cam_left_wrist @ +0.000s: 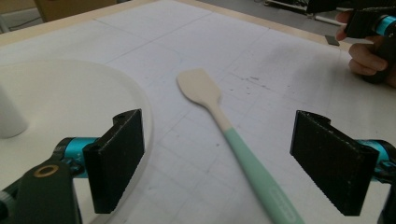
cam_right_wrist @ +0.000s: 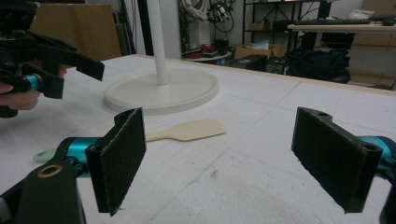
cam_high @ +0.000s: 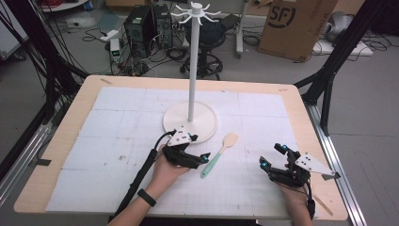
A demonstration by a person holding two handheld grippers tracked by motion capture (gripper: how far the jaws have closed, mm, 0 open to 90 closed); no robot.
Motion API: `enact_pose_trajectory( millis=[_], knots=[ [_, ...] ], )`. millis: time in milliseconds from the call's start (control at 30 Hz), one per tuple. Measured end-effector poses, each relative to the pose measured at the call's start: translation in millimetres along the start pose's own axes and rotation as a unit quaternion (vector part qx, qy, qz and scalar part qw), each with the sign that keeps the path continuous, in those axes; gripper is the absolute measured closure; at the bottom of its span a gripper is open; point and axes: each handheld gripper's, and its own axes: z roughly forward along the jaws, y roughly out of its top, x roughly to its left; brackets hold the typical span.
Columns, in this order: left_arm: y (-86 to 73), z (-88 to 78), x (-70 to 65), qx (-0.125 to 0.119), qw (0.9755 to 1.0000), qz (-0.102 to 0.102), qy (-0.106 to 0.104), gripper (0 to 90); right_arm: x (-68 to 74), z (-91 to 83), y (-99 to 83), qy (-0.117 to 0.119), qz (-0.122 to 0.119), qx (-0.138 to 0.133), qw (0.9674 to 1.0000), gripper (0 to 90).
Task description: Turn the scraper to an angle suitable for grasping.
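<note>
Spatula [cam_high: 219, 153] with a mint-green handle and a cream blade lies flat on the white gridded mat [cam_high: 117, 141], in the near middle of the table [cam_high: 56, 136]. Its handle end points toward the person and its blade points toward the stand.

Nearest to the table's front edge, at the right, the right gripper [cam_high: 273, 156] rests low over the mat, well apart from the spatula. Its jaws stand wide and nothing is between them; in the right gripper view the spatula's blade [cam_right_wrist: 194, 130] lies farther off, beyond the jaws.

A little farther in, the left gripper [cam_high: 205, 157] is just beside the spatula's handle end and I cannot tell if it touches it. In the left gripper view its jaws stand wide on each side of the handle [cam_left_wrist: 254, 172], and the pads [cam_left_wrist: 119, 158] do not press on it.

Behind them, the white stand [cam_high: 190, 120] with a round base and a tall pole is upright on the mat, with the spatula's blade near the base's rim.
</note>
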Motion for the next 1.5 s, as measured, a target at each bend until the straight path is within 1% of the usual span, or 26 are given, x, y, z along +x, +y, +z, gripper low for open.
enact_pose_trajectory(
  millis=[100,233,267,400,433,467,533,567,600,633,667,700,733,833,900,967,1000,1033,1067,1233,1333,1400,1433,1500],
  knots=[
    [3.3,16.3,-6.2,0.016,0.9999,0.003,0.0,19.2,0.0,0.1,0.0,0.0,0.0,0.0,1.0,17.0],
    [6.5,37.0,-13.5,0.038,0.9992,0.004,-0.011,23.2,-0.1,0.1,0.0,0.0,-0.001,0.0,1.0,17.0],
    [7.4,41.7,-15.3,0.045,0.9989,0.007,-0.01,23.2,-0.1,0.1,0.0,0.0,-0.001,0.0,1.0,17.0],
    [8.7,57.9,-21.6,0.07,0.9975,0.011,-0.006,28.2,-0.1,0.0,0.0,0.0,0.0,0.0,1.0,17.0],
    [9.1,63.2,-23.4,0.083,0.9965,0.014,-0.005,29.9,-0.1,0.0,0.0,0.001,0.0,0.0,1.0,17.0],
    [9.1,63.2,-23.4,0.083,0.9965,0.014,-0.005,33.0,-0.1,0.1,0.0,0.001,-0.001,0.0,1.0,17.0],
    [9.3,66.9,-25.5,0.09,0.9958,0.014,-0.001,37.7,-0.1,0.0,0.0,0.001,-0.001,0.0,1.0,17.0],
    [9.3,69.1,-26.1,0.103,0.9945,0.016,0.007,41.5,-0.1,0.1,0.0,0.001,-0.001,0.0,1.0,16.9],
    [9.3,69.1,-26.1,0.103,0.9945,0.016,0.007,45.4,-0.1,0.0,0.0,0.001,0.0,0.0,1.0,17.0],
    [8.7,69.8,-25.8,0.11,0.9937,0.017,0.009,49.3,-0.1,0.0,0.0,0.001,-0.001,0.0,1.0,17.0],
    [7.1,71.2,-25.9,0.118,0.9928,0.014,0.013,51.9,-0.1,0.1,0.0,0.001,-0.001,0.0,1.0,17.0],
    [6.5,71.8,-25.9,0.124,0.9921,0.015,0.017,54.0,-0.1,0.1,0.0,0.001,-0.001,0.0,1.0,16.9],
    [6.5,71.8,-25.9,0.124,0.9921,0.015,0.017,56.8,-0.2,0.0,0.0,0.001,-0.001,0.0,1.0,17.0],
    [4.9,73.6,-26.6,0.132,0.9907,0.021,0.027,62.1,-0.2,0.1,0.0,0.001,-0.001,0.0,1.0,17.0],
    [5.0,74.1,-27.2,0.131,0.9906,0.021,0.034,63.3,0.0,0.1,0.0,0.001,-0.002,0.0,1.0,17.0],
    [4.9,74.4,-28.3,0.13,0.9904,0.022,0.039,67.2,-0.1,0.1,-0.1,0.001,-0.002,0.0,1.0,17.0],
    [4.8,74.5,-28.7,0.131,0.9904,0.023,0.04,69.1,-0.2,0.1,0.0,0.001,-0.001,0.0,1.0,17.0],
    [4.9,74.5,-28.7,0.131,0.9904,0.025,0.039,69.1,-0.2,0.1,0.0,0.001,-0.001,0.0,1.0,17.0],
    [5.0,74.4,-28.5,0.131,0.9903,0.028,0.036,75.0,-0.2,0.2,-0.1,0.001,-0.002,0.0,1.0,17.0],
    [4.7,74.4,-28.7,0.127,0.9909,0.023,0.038,76.9,0.0,-0.1,-0.1,0.001,-0.002,0.001,1.0,17.0],
    [4.9,73.8,-28.1,0.124,0.9911,0.025,0.04,80.0,-0.1,-0.2,-0.1,0.001,-0.004,0.001,1.0,17.0],
    [5.4,72.4,-26.6,0.129,0.9904,0.033,0.038,80.2,0.0,-0.2,-0.1,0.001,-0.002,0.001,1.0,17.0],
    [5.6,71.6,-26.2,0.129,0.9906,0.031,0.035,80.2,0.0,-0.1,-0.1,0.001,-0.002,0.001,1.0,17.0],
    [7.3,68.7,-26.6,0.13,0.9902,0.042,0.029,80.4,0.0,-0.2,-0.1,0.001,-0.001,0.001,1.0,17.0]
  ],
)
